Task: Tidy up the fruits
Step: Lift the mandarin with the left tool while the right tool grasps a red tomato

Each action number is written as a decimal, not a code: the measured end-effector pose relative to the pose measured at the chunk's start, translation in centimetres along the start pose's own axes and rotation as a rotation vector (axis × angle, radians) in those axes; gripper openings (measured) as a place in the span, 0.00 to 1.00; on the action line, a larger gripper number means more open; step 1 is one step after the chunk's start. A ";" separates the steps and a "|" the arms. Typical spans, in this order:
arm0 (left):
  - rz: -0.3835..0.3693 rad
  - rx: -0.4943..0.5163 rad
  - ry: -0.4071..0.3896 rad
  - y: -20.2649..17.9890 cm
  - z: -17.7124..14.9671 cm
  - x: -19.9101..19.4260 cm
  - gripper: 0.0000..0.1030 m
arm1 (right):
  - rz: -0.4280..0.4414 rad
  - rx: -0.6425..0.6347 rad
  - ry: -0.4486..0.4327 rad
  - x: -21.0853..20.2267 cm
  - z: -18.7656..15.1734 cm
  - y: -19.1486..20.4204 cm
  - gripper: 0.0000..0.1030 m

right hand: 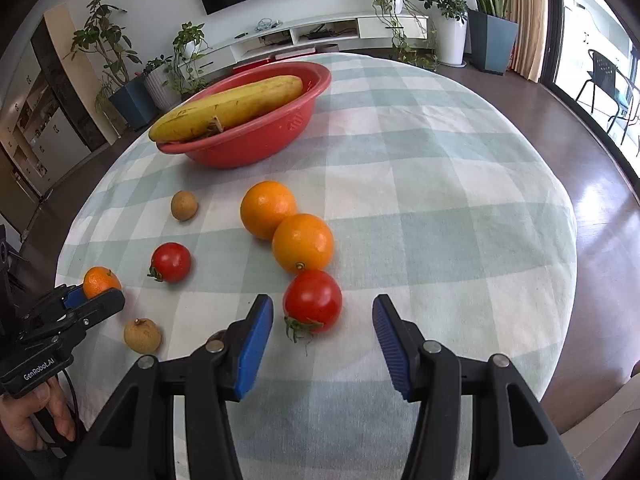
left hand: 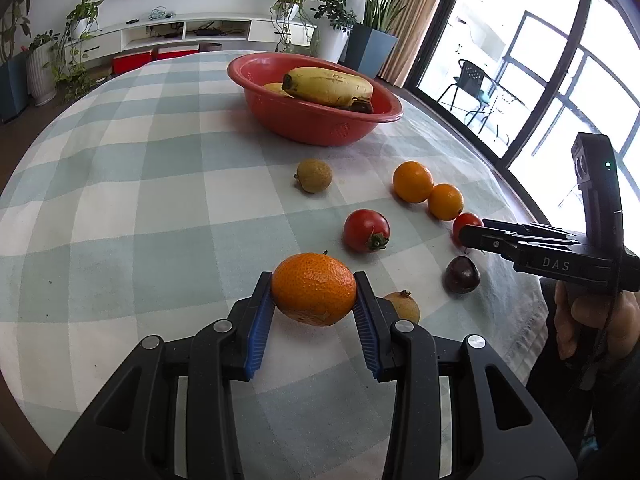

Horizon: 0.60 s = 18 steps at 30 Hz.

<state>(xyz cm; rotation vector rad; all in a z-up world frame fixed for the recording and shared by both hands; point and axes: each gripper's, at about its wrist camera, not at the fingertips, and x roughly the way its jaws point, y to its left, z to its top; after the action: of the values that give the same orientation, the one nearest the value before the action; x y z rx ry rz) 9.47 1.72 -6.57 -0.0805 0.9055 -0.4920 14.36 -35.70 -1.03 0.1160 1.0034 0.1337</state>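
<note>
My left gripper (left hand: 314, 294) is shut on a mandarin (left hand: 314, 289), its blue pads touching both sides, low over the checked tablecloth; it also shows in the right wrist view (right hand: 100, 280). My right gripper (right hand: 323, 312) is open, with a red tomato (right hand: 313, 302) just ahead between the fingertips, nearer the left one. A red bowl (left hand: 320, 124) holds bananas (left hand: 328, 86) at the far side. Two oranges (right hand: 268, 209) (right hand: 303, 243), another tomato (right hand: 171, 262), two longans (right hand: 184, 205) (right hand: 142, 335) and a dark plum (left hand: 461, 275) lie loose.
The round table's edge (right hand: 560, 280) drops off to the right onto a wooden floor. Potted plants (right hand: 452, 20) and a TV cabinet (right hand: 320, 30) stand beyond the table. A glass door is at the right.
</note>
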 end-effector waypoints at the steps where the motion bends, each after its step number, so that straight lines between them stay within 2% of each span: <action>1: -0.002 -0.004 0.001 0.1 -0.1 0.0 0.35 | -0.004 -0.006 0.005 0.1 -0.1 -0.2 0.54; 6: -0.008 -0.014 0.000 0.4 -0.2 0.1 0.35 | -0.021 -0.036 0.009 -0.1 -0.6 -0.9 0.51; 11: -0.007 -0.012 0.000 0.4 -0.2 0.3 0.35 | -0.015 -0.059 0.008 -0.7 -1.2 -1.2 0.34; 18: 0.000 -0.014 0.001 0.4 -0.3 0.5 0.35 | 0.006 -0.051 0.017 -1.7 -1.9 -1.7 0.33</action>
<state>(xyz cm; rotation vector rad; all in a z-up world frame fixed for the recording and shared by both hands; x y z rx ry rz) 9.63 1.88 -7.22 -0.0930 0.9095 -0.4863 11.92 -37.62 -0.91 0.0719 1.0157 0.1660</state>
